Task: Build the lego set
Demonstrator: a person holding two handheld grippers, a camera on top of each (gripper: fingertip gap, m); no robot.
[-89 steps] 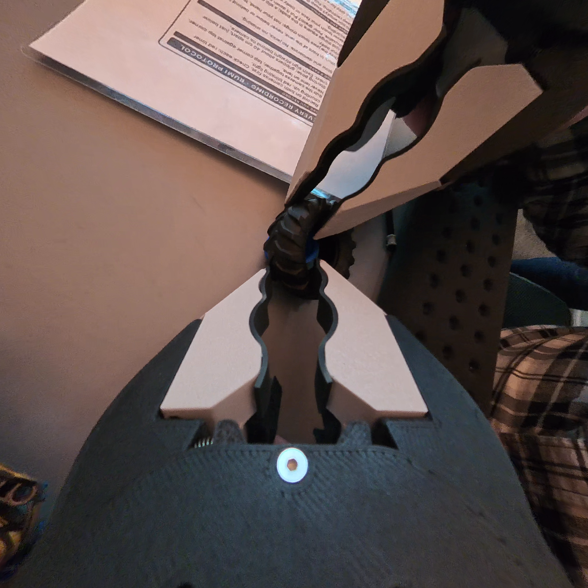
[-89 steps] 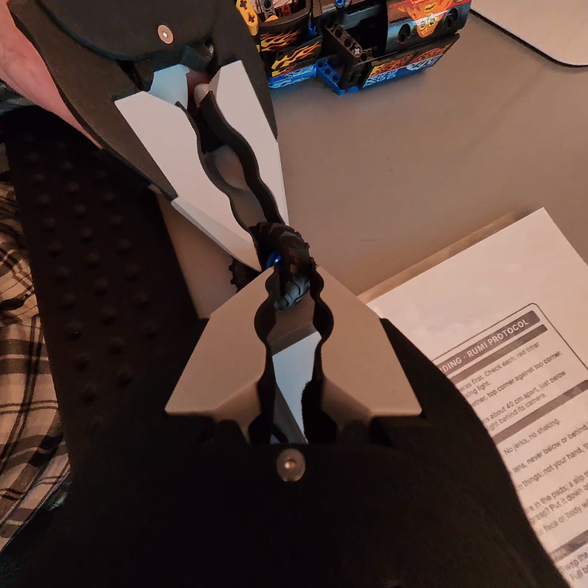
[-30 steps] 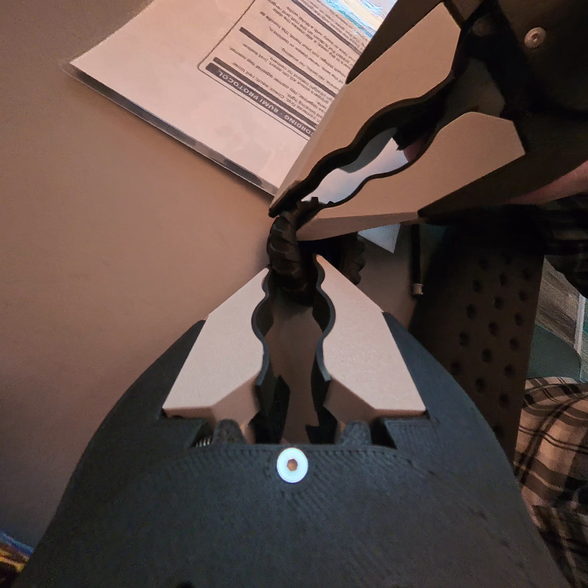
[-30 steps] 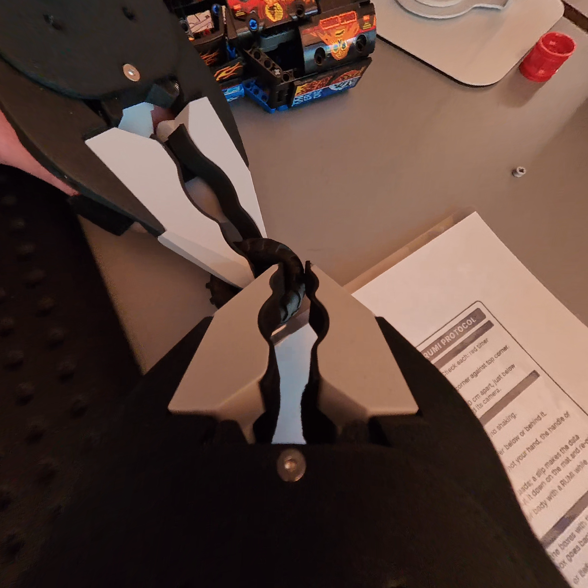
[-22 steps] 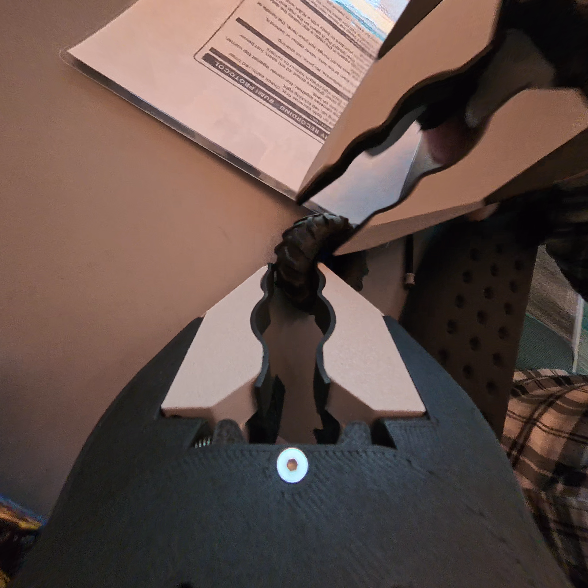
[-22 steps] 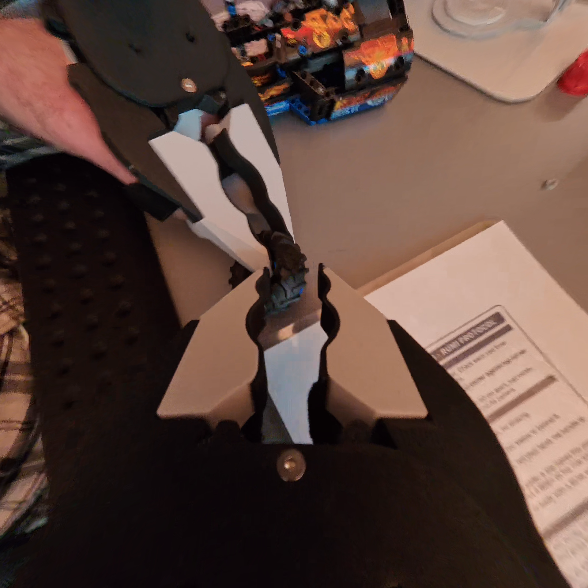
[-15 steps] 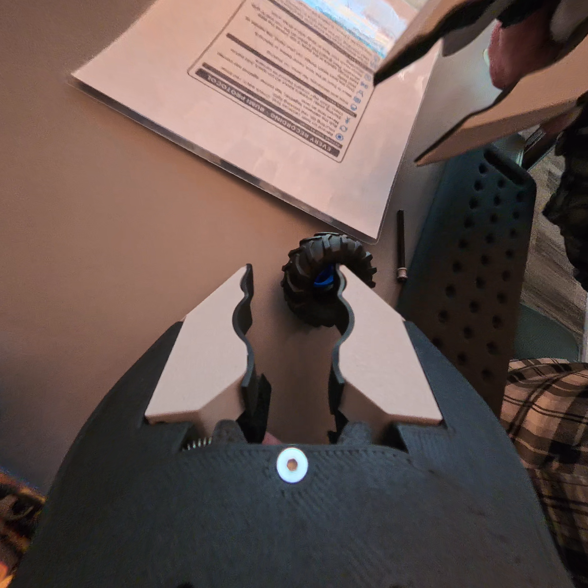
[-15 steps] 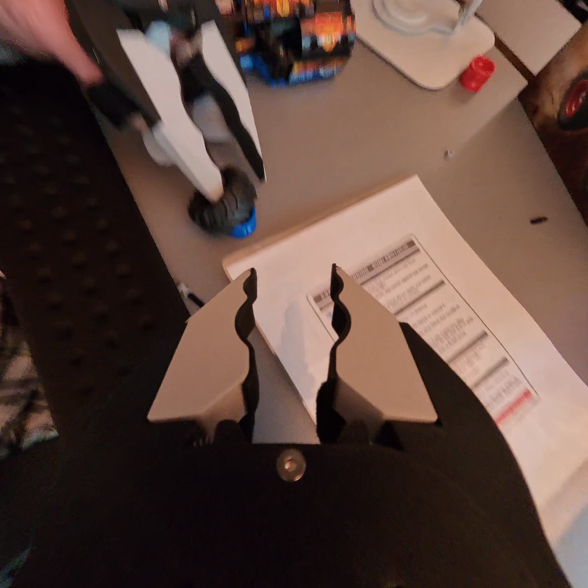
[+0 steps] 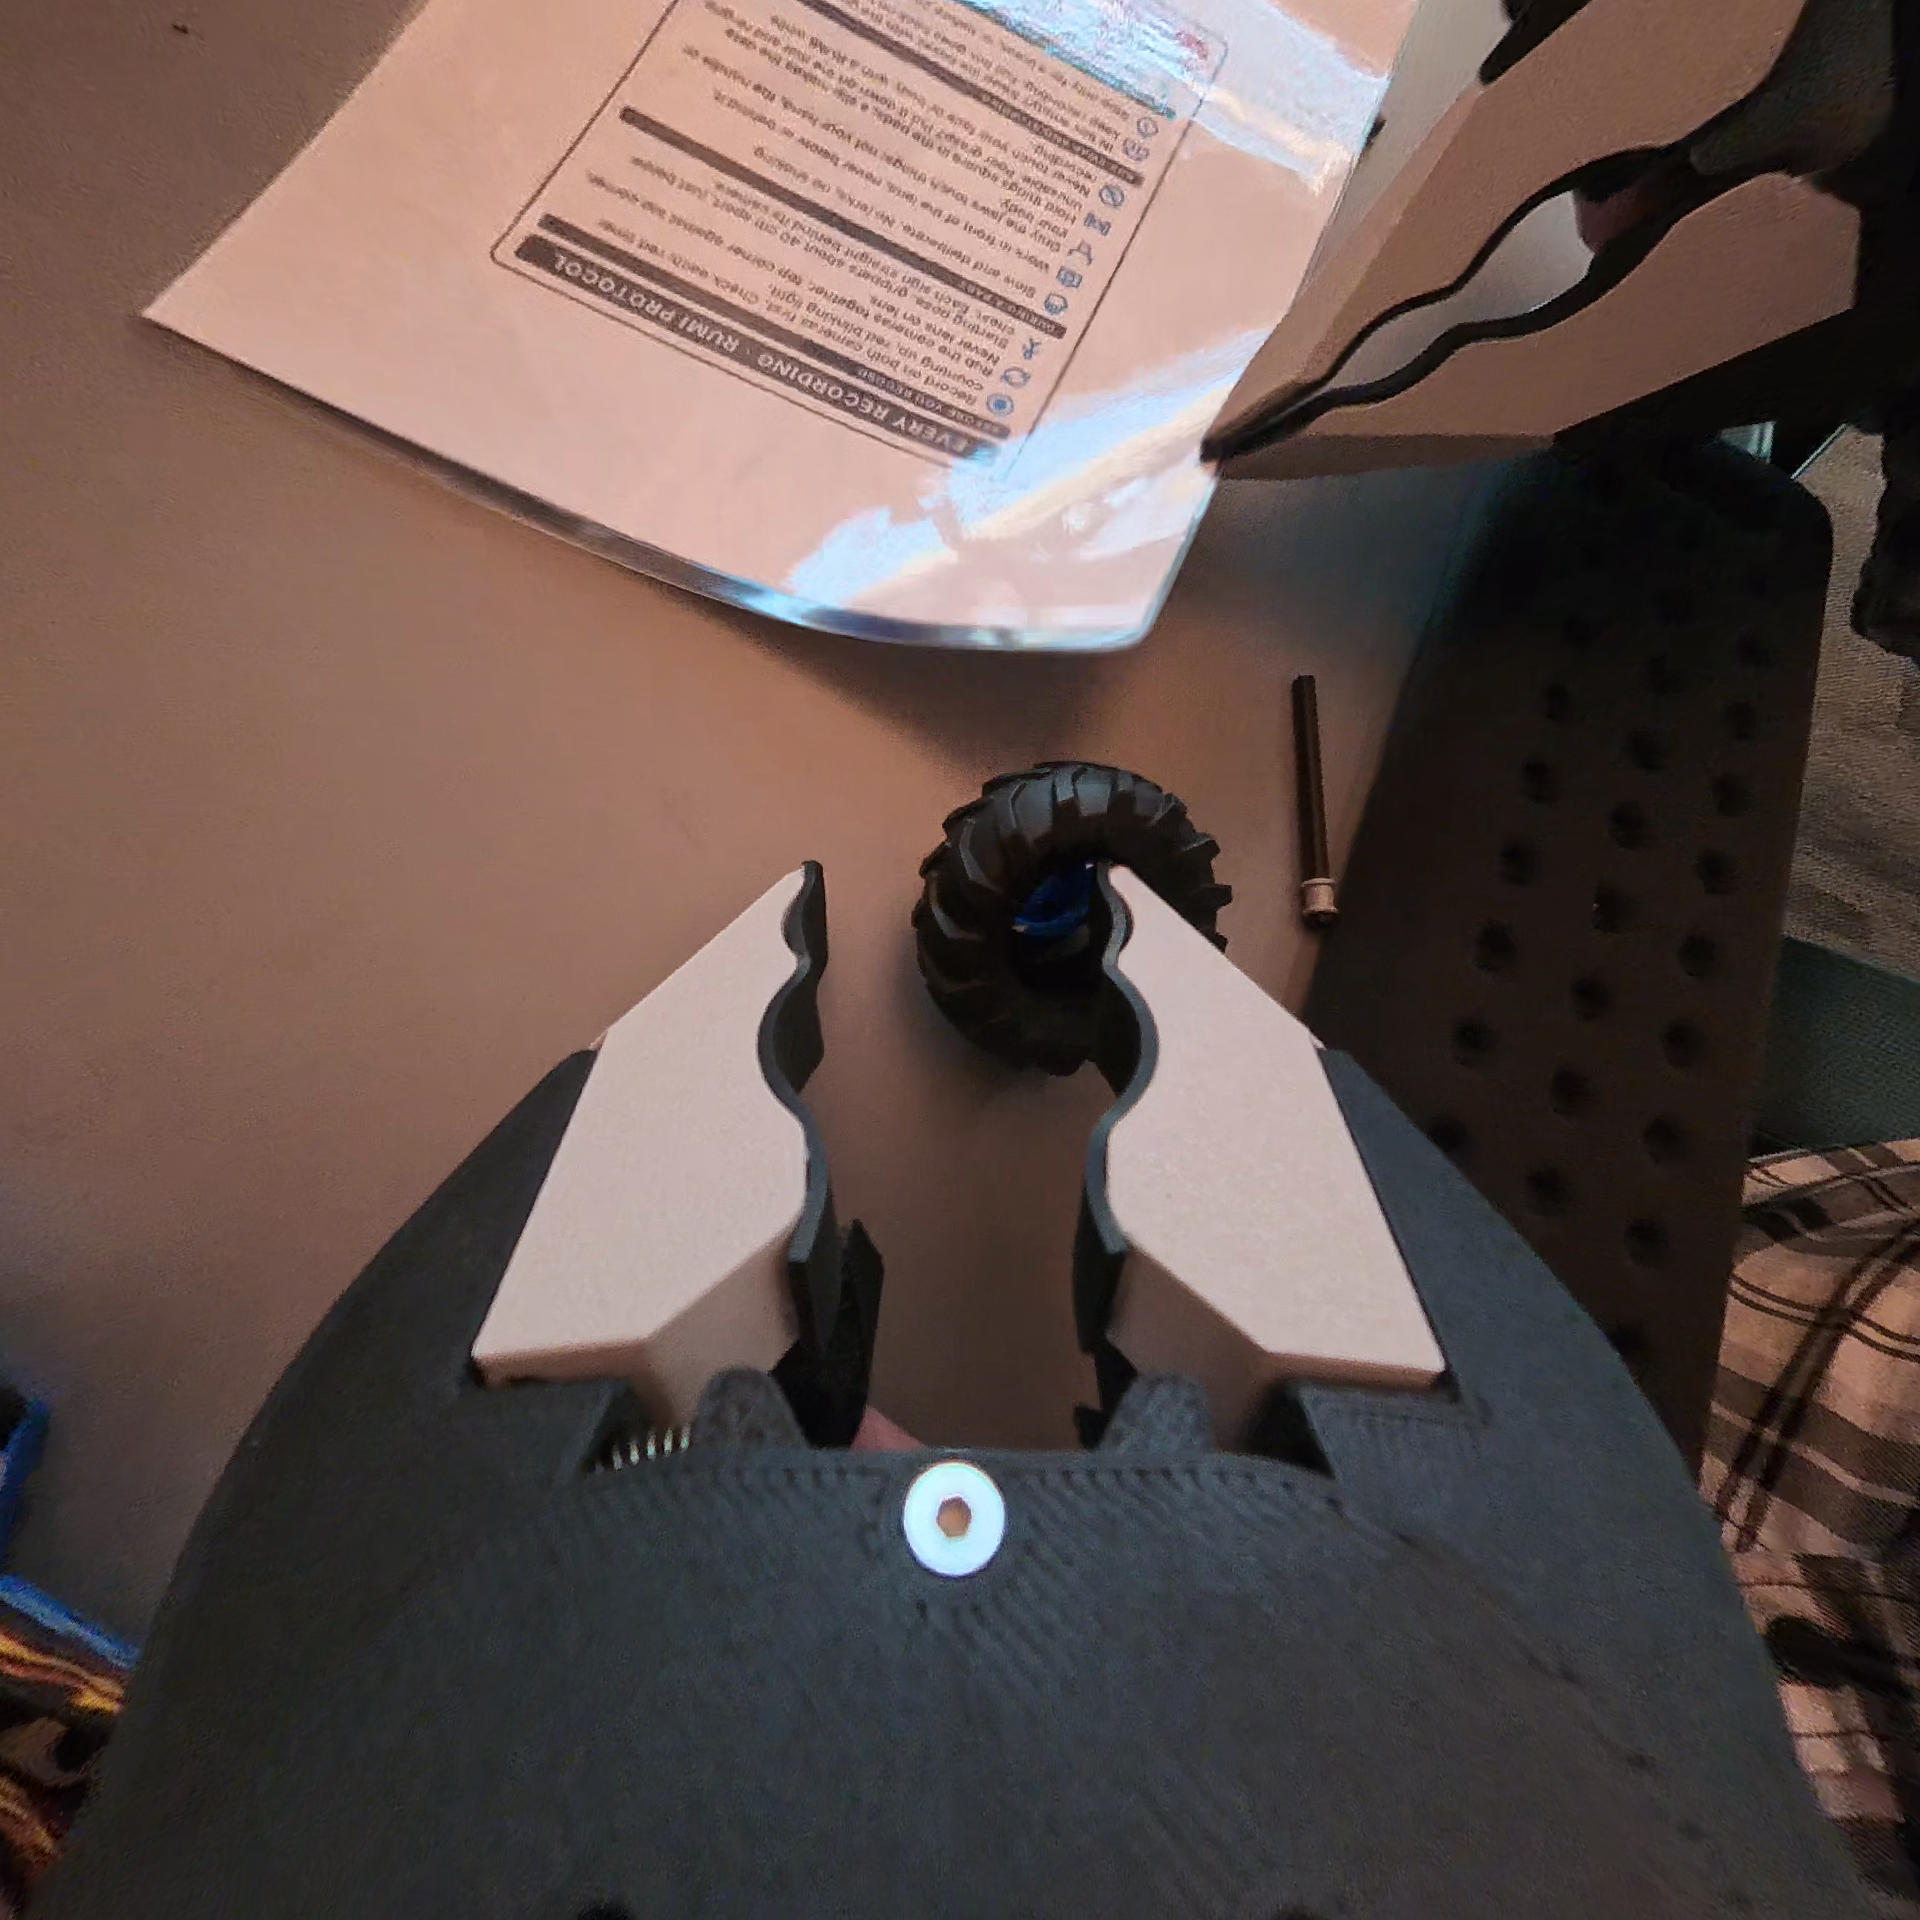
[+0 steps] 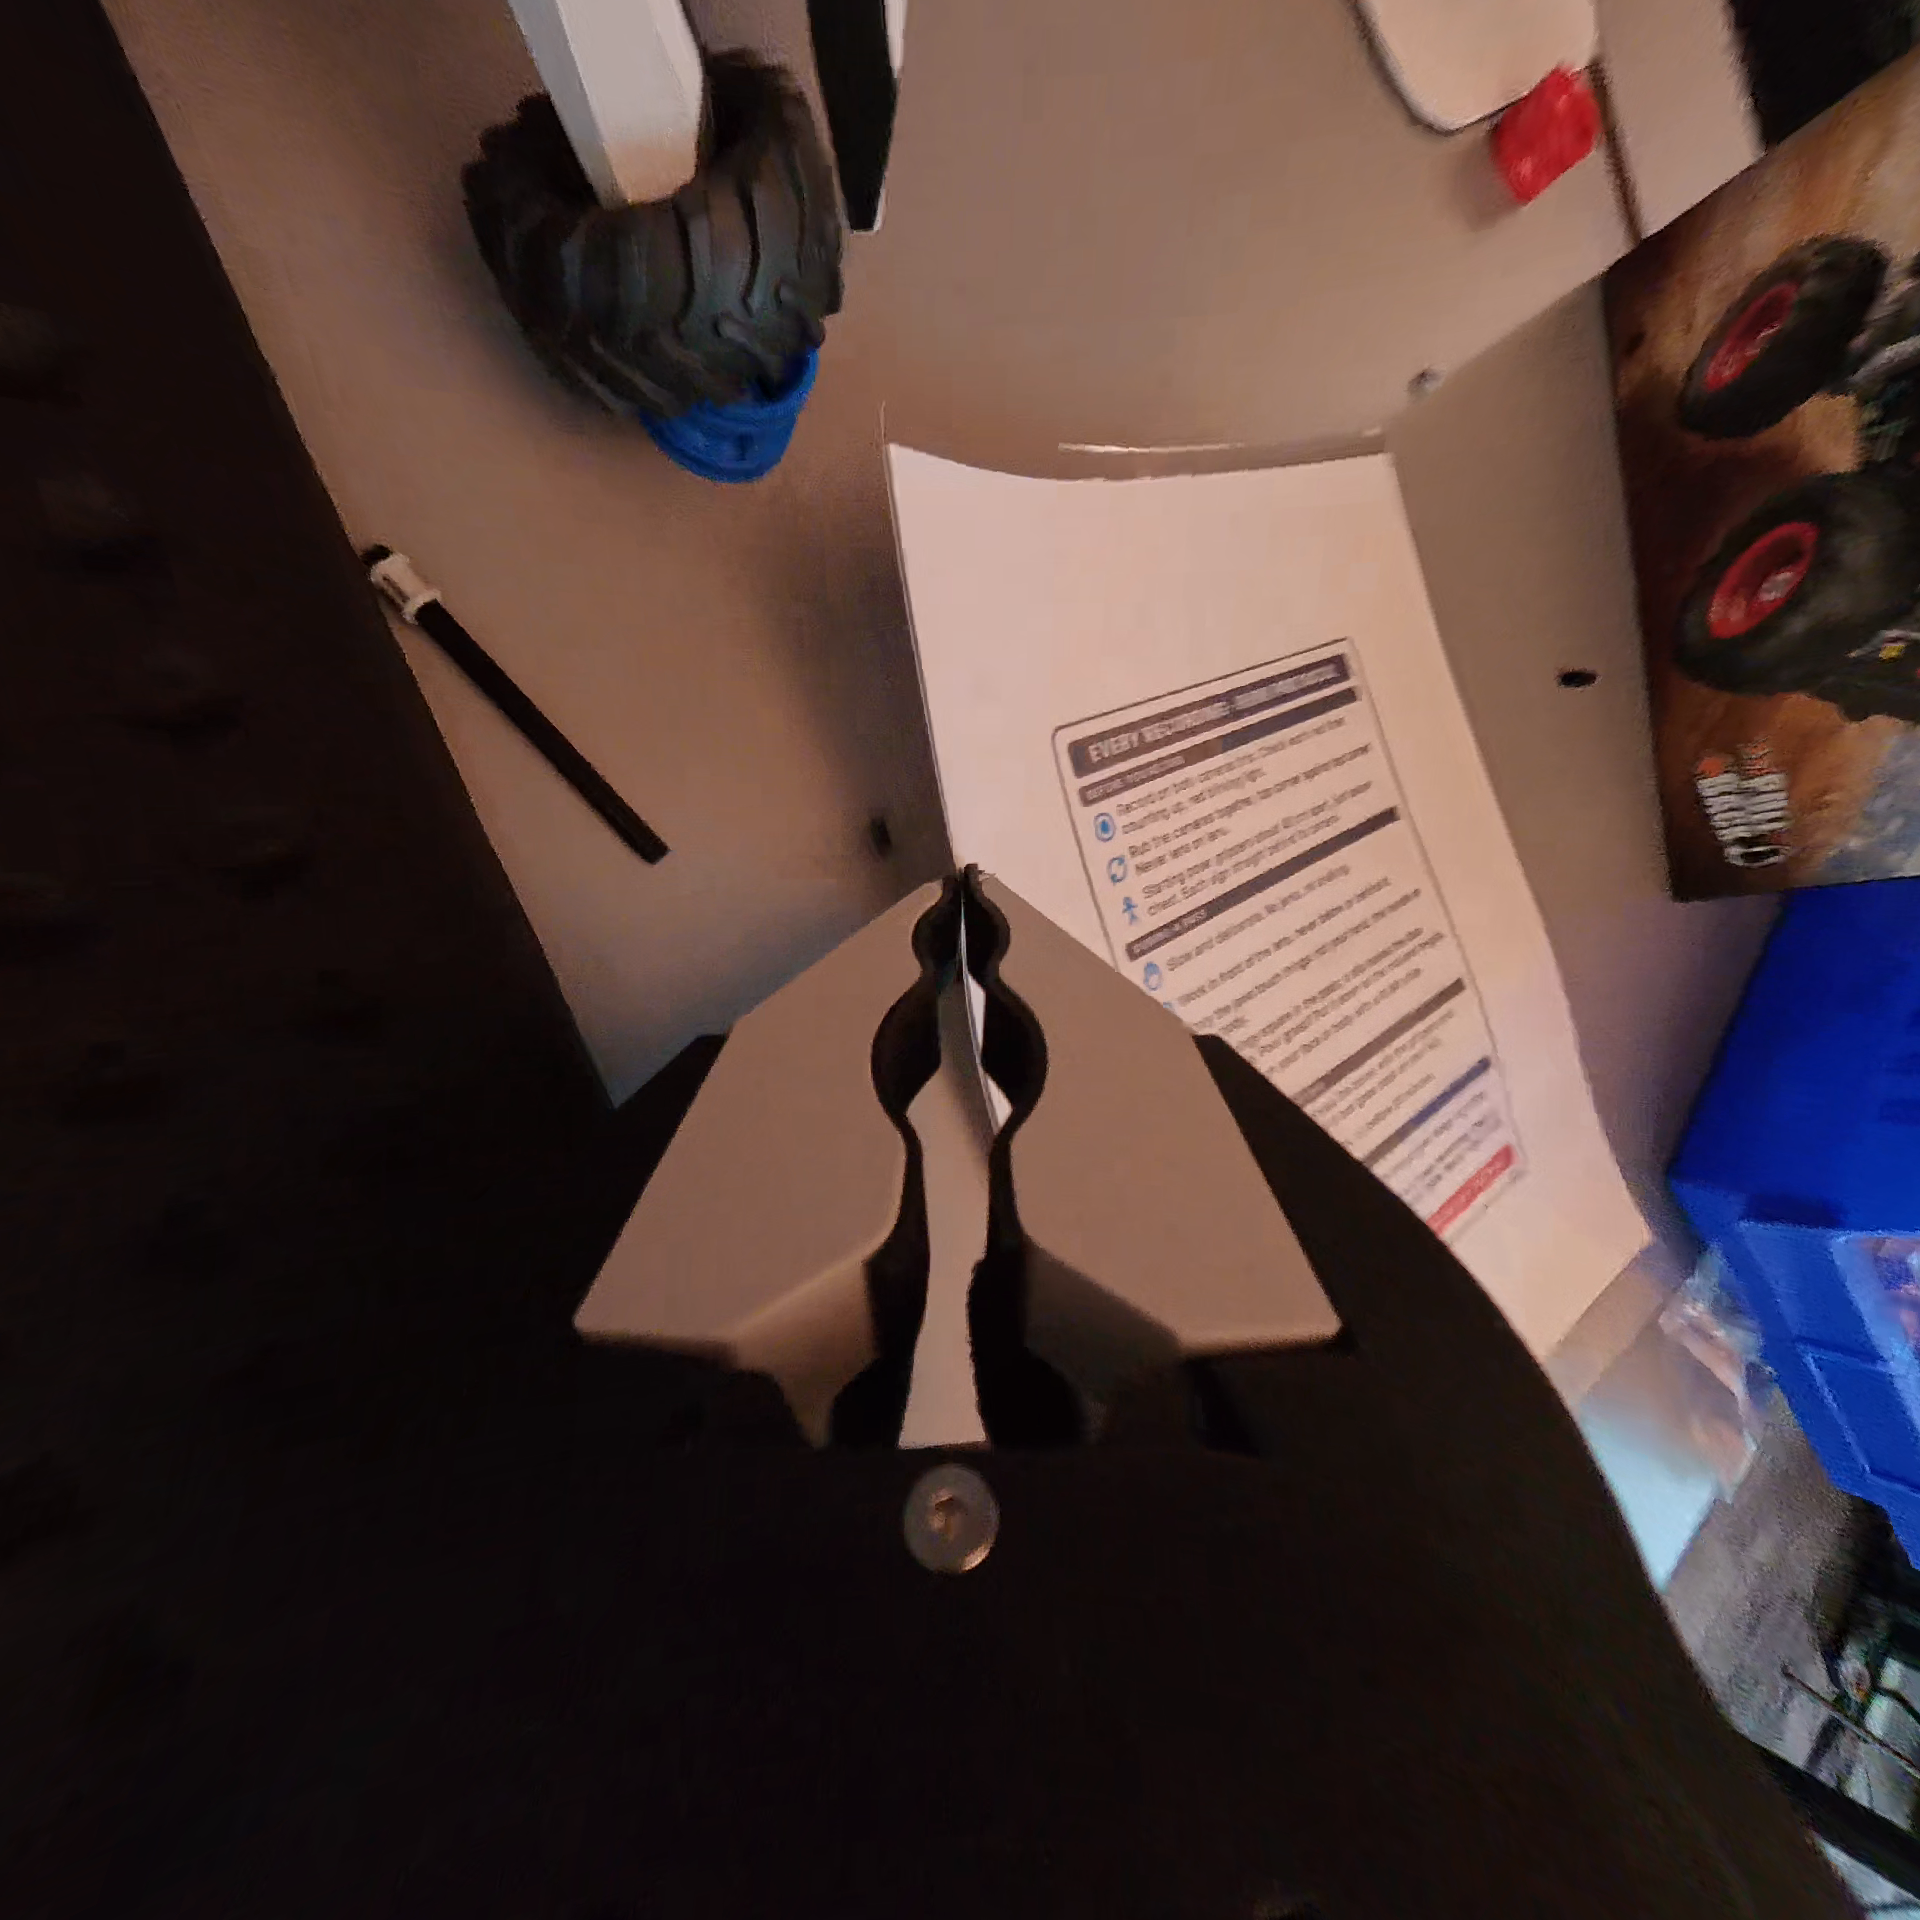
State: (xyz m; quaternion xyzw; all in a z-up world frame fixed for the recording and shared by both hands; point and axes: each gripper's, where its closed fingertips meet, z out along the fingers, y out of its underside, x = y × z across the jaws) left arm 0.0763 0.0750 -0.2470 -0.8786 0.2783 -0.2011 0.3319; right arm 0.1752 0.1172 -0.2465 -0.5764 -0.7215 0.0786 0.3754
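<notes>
A black knobby tyre (image 9: 1039, 831) on a blue hub lies on the tan table, on its side. My left gripper (image 9: 961, 894) is open over it. Its right fingertip (image 9: 1117, 914) covers the tyre's middle, and I cannot tell if it touches. The tyre also shows in the right wrist view (image 10: 675, 291) with the blue hub (image 10: 727, 436) poking out and the left gripper's fingers (image 10: 623, 104) around it. My right gripper (image 10: 961, 883) is shut and empty, above the laminated sheet's edge. It also shows in the left wrist view (image 9: 1216, 447), raised at upper right.
A thin black axle (image 9: 1309, 800) lies right of the tyre, next to a black perforated panel (image 9: 1590, 831). A laminated printed sheet (image 10: 1143, 623) lies beyond. A set box (image 10: 1787, 520), a blue bin (image 10: 1818, 1143), a red piece (image 10: 1538, 135) and a white mat (image 10: 1475, 52) are in the right wrist view. The gap from one gripper's tips to the other's is roughly 12 cm. The right gripper is farther from the red piece (image 10: 1538, 135), some 35 cm, than the left, some 30 cm.
Both grippers were shut on the tyre together. Both have let go and the tyre now lies on the table. The left gripper opened; the right pulled away to the right and shut.
</notes>
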